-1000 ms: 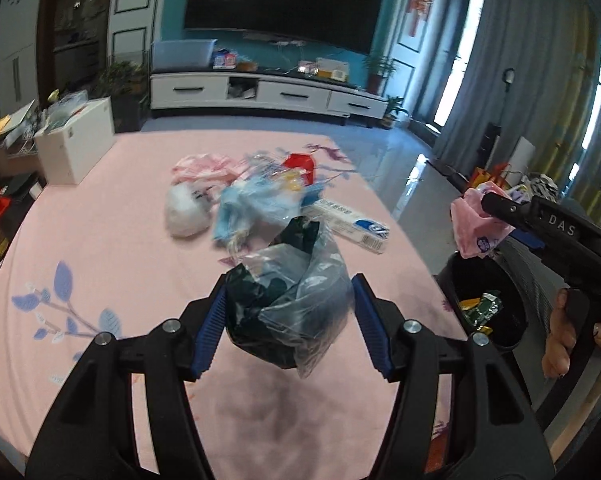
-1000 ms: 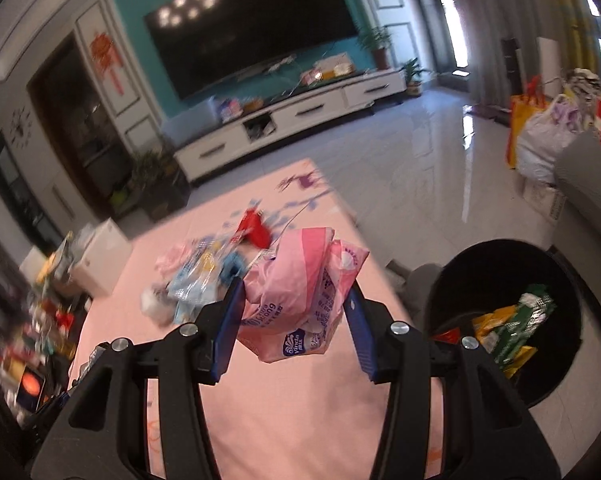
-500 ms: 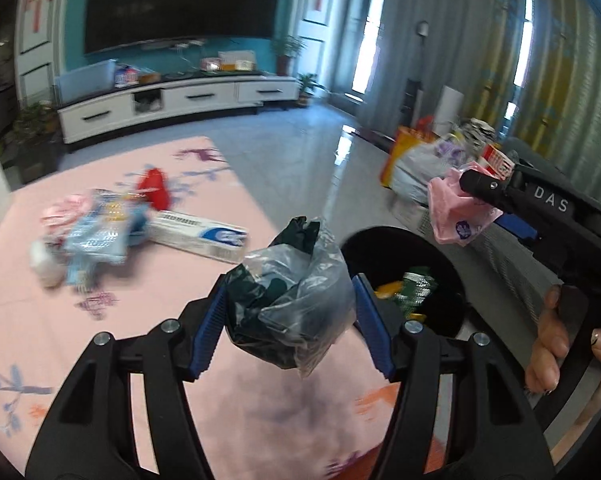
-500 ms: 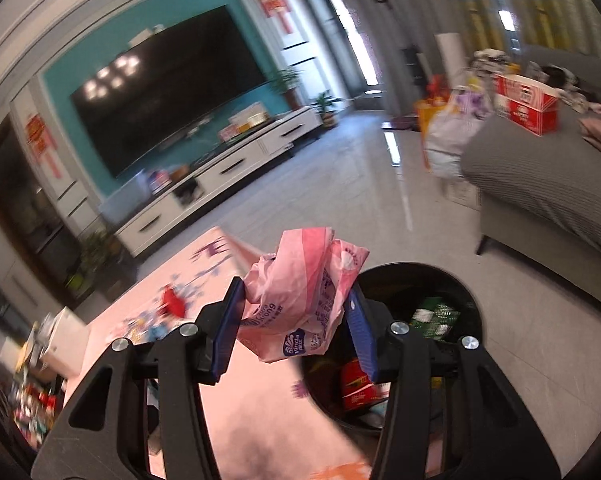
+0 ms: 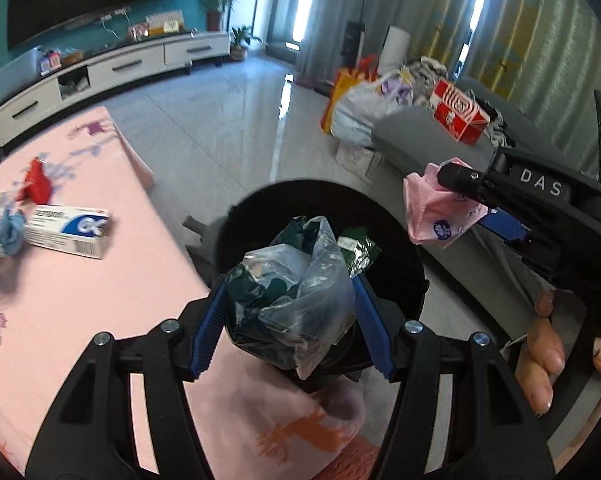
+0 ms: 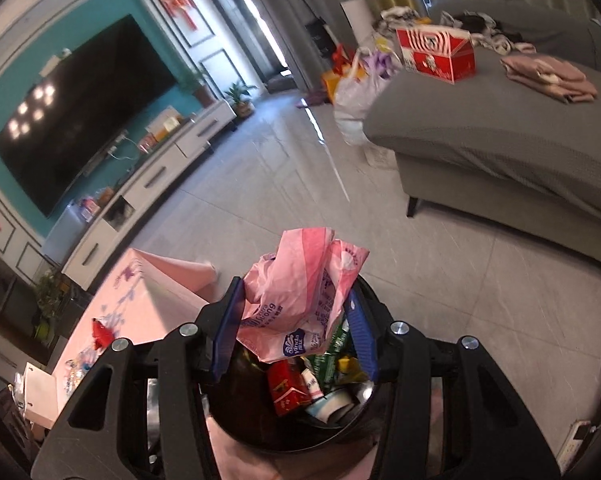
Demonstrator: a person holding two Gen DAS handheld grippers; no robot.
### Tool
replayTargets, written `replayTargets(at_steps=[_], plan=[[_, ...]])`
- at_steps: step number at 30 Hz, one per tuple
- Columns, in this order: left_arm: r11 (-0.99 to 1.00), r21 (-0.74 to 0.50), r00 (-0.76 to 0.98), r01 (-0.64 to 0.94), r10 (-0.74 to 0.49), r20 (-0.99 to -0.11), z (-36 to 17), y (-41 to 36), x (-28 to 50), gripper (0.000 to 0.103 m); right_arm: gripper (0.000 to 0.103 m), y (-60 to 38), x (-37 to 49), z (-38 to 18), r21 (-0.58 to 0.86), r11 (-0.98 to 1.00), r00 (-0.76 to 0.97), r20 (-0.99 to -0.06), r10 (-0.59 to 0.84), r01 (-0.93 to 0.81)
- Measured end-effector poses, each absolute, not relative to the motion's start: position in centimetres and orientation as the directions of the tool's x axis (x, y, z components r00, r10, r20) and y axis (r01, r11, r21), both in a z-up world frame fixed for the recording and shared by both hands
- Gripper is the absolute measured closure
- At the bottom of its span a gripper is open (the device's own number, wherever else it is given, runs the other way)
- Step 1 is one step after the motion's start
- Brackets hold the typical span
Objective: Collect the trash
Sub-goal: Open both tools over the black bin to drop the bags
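Left claw point(image 5: 290, 312) clamped on a crumpled clear plastic bag point(image 5: 292, 300) above the black trash bin point(image 5: 400, 280), right claw point(image 6: 294, 326) clamped on a pink wrapper point(image 6: 300, 292) over the same bin, pink worktop point(image 5: 80, 300) beside it with a white box point(image 5: 68, 232) and red scrap point(image 5: 34, 180), grey sofa point(image 6: 500, 132) beyond.

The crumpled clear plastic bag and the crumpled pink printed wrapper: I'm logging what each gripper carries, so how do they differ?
The crumpled clear plastic bag is see-through with dark green stuff inside; the crumpled pink printed wrapper is opaque with purple lettering and a blue logo. The bag sits in the left gripper, the wrapper in the right gripper. Both are clamped between blue pads above the round black bin.
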State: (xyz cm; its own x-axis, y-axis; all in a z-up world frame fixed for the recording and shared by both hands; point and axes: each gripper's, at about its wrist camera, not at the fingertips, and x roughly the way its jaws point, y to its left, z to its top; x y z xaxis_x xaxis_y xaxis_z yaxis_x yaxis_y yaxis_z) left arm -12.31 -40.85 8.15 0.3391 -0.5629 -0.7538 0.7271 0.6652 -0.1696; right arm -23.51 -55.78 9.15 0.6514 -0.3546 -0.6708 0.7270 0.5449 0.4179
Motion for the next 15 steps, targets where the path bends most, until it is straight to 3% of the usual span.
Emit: replayTargets(at_steps=[15], plan=[[0.652,-0.182,0.215,0.736,-0.481,-0.85,2.3,-45.7,-10.7,0.039,0.05,-57.8,-21.4,5.2,0.348,0.522,0.544,-0.79,-0.284,0.779]])
